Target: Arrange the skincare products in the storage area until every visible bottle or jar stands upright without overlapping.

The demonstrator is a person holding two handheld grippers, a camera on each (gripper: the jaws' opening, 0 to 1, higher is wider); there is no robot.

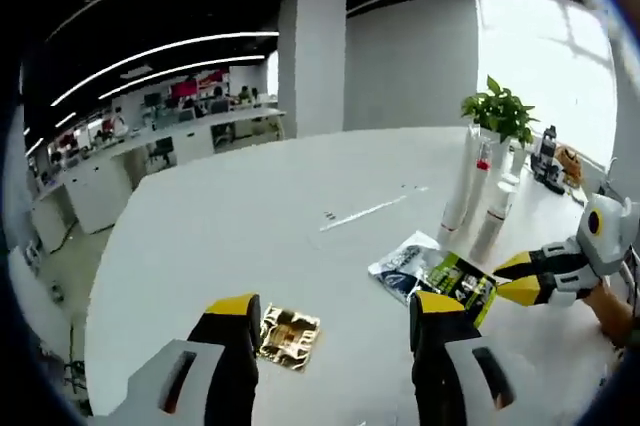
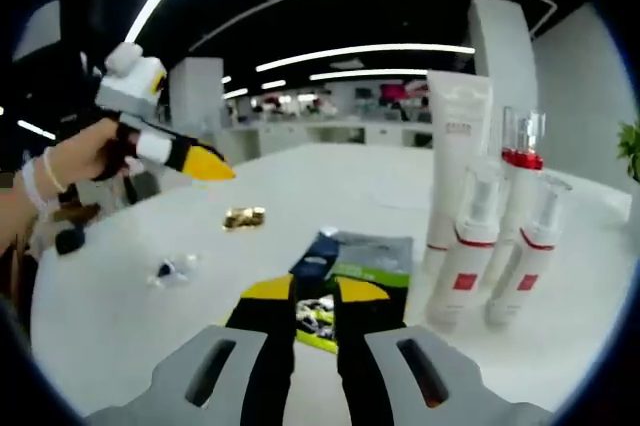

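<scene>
A: Skincare bottles [image 2: 470,266] stand upright in a tight cluster at the far right of the white surface [image 2: 110,316], with a tall white tube [image 2: 455,136] behind them. Why grouped there?

B: Likely as the storage zone; each rests on its own base, close together but not leaning on one another, as far as the right gripper view shows.

A: And the flat items?

B: A green-and-black sachet [image 1: 458,281] and a grey sachet [image 1: 405,264] lie overlapped just beside the bottles. The right gripper [image 2: 318,298] has its fingers nearly pressed together on the green sachet's edge, apparently pinching it to draw it off the grey one.

A: The left gripper [image 1: 335,321]?

B: Held above the surface, fingers spread, near a gold foil packet [image 1: 287,336]; probably waiting its turn.
</scene>
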